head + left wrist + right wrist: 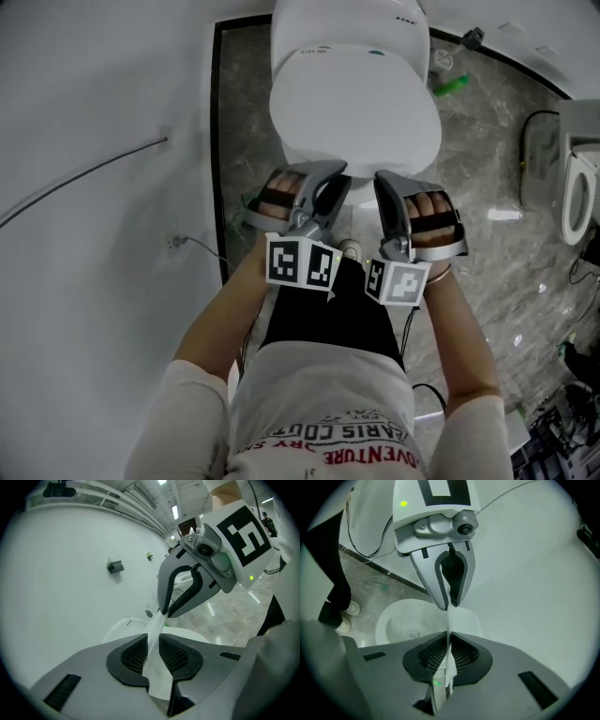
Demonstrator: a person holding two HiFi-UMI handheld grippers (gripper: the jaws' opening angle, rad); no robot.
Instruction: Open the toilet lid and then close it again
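The white toilet lid [356, 108] is a broad oval in front of the tank, and its front edge is lifted off the bowl [405, 625], which shows below it in the right gripper view. My left gripper [330, 180] and right gripper [386, 186] sit side by side on that front edge. In the left gripper view the thin white lid edge [154, 667] runs between the pads of my left gripper [152, 652], and the right gripper [165, 612] pinches it further along. My right gripper [449, 656] clamps the same edge [449, 623], with the left gripper [450, 605] ahead.
The white tank [347, 23] stands behind the lid. A white wall with a thin cable [94, 173] runs along the left. A green object [455, 84] lies on the marble floor to the right, and another toilet [579, 192] is at the far right. My shoes [347, 616] stand beside the bowl.
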